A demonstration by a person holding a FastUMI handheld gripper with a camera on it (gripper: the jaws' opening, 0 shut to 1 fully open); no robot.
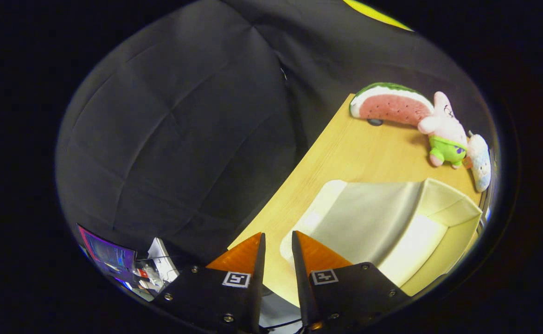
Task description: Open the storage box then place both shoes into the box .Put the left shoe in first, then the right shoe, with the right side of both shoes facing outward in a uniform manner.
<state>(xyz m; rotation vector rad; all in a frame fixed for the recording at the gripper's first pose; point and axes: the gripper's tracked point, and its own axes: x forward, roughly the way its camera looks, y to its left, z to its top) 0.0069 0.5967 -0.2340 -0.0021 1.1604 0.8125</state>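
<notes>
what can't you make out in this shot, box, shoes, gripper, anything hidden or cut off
- Storage box, gripper view: the near corner sits behind the gripper fingers, and the far side is cut by the view's rim. Whether the lid is latched cannot be told.
- Box contents: hidden by its cream walls and lid.
- Small item under the watermelon plush: mostly covered, unidentifiable.
- Pale plush beside the pink star plush: warped at the rim, shape unclear.
- Clutter beyond the table edge: too small and blurred.

Watermelon plush (390, 105), pink star plush (446, 131) and pale-blue plush (480, 161) on wooden table (345, 153).
</notes>
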